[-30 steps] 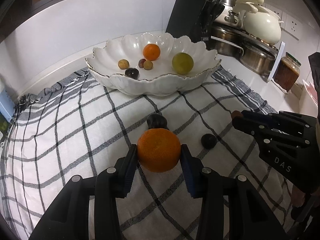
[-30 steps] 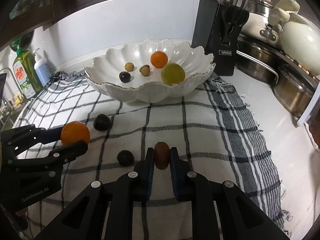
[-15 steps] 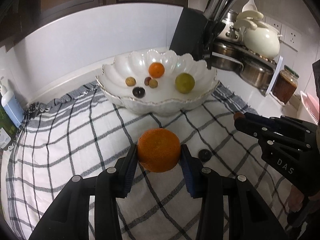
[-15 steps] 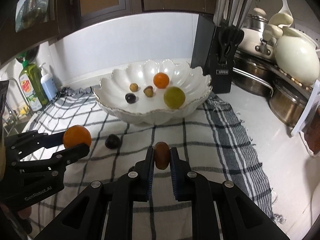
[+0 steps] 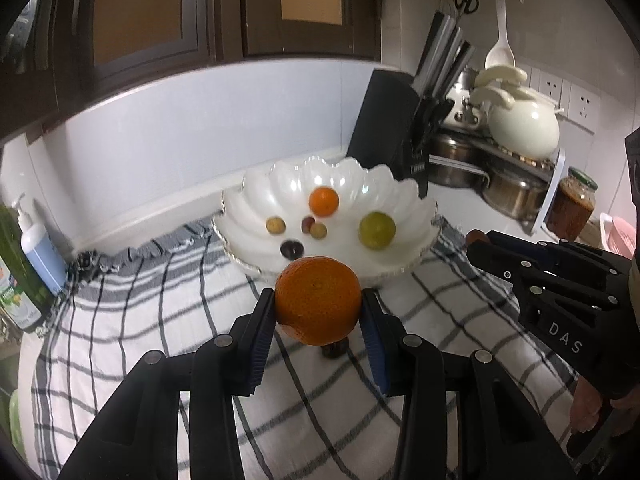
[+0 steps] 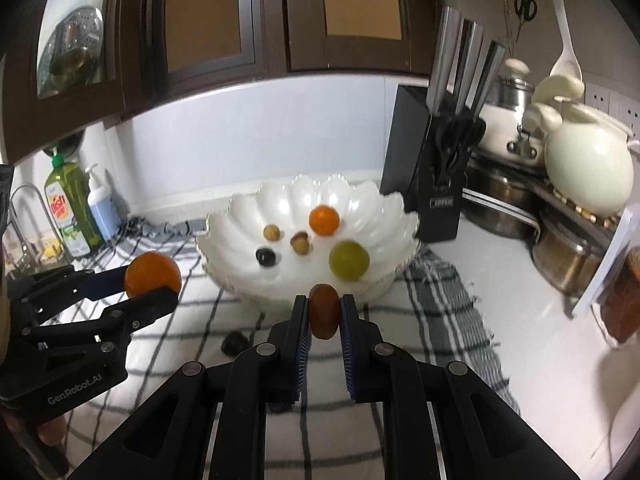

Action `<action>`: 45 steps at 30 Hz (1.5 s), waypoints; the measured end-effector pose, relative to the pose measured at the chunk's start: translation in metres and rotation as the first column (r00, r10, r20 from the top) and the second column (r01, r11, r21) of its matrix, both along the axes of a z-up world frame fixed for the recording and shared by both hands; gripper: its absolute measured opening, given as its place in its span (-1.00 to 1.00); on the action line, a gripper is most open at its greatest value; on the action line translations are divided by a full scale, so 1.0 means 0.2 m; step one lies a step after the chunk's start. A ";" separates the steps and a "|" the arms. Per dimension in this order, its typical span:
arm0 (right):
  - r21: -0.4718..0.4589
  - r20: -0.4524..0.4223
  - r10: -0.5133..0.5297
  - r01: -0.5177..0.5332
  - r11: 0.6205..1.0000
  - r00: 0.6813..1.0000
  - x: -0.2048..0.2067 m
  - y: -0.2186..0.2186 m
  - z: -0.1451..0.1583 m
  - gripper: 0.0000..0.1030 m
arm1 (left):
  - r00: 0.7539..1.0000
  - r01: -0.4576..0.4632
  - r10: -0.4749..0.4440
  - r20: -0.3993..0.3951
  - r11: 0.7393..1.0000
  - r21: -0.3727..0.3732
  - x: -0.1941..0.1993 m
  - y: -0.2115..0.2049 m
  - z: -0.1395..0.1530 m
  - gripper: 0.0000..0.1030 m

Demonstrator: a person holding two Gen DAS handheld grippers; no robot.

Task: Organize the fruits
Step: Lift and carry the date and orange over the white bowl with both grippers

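My left gripper (image 5: 318,304) is shut on a large orange (image 5: 318,300) and holds it above the checked cloth (image 5: 140,304), in front of the white scalloped bowl (image 5: 412,200). My right gripper (image 6: 324,312) is shut on a small brown fruit (image 6: 324,310), also lifted just before the bowl (image 6: 224,232). The bowl holds a small orange (image 6: 324,220), a green round fruit (image 6: 349,260), a dark plum (image 6: 266,257) and a few small tan fruits. Two dark fruits lie on the cloth, one (image 6: 234,342) left of my right gripper, one (image 5: 335,350) under the held orange.
A black knife block (image 6: 434,168) stands right behind the bowl. Steel pots and a cream pot (image 6: 588,172) crowd the right counter, with a jar (image 5: 572,208) near them. Soap bottles (image 6: 72,208) stand at the left by the sink. Dark cabinets hang overhead.
Both grippers have risen with their fruit, so the bowl and cloth now sit lower and farther in both views. Grips are unchanged.
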State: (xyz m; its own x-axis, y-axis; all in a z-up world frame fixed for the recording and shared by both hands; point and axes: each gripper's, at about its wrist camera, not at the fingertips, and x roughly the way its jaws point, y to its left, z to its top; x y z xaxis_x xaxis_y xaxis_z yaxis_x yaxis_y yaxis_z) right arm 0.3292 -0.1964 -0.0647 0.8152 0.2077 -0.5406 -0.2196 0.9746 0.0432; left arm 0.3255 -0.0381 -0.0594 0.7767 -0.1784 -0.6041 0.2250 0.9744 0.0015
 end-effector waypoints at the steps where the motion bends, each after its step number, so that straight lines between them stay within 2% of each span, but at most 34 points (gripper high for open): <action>1: 0.000 0.008 0.001 -0.001 1.000 1.000 0.01 0.00 0.01 -0.67 | 1.000 -0.002 0.002 0.008 1.000 -0.001 0.00 0.00 0.01 -0.20; 12: 0.004 0.074 0.004 -0.004 1.000 0.997 0.12 0.02 0.12 -0.67 | 0.997 -0.010 0.010 0.078 1.000 -0.006 0.12 0.01 0.13 -0.20; 25: -0.045 0.081 0.007 -0.004 0.999 0.997 0.38 0.03 0.16 -0.67 | 0.995 0.003 -0.005 0.100 1.000 0.015 0.33 -0.03 0.17 -0.20; 35: -0.081 0.028 0.021 -0.019 0.997 0.999 0.64 0.06 0.12 -0.67 | 1.000 0.003 -0.002 0.029 1.000 -0.008 0.61 -0.03 0.12 -0.20; 45: -0.088 -0.073 0.016 -0.022 0.996 0.997 0.87 0.07 0.01 -0.67 | 0.997 -0.007 0.011 -0.070 0.999 0.045 0.83 -0.04 0.01 -0.20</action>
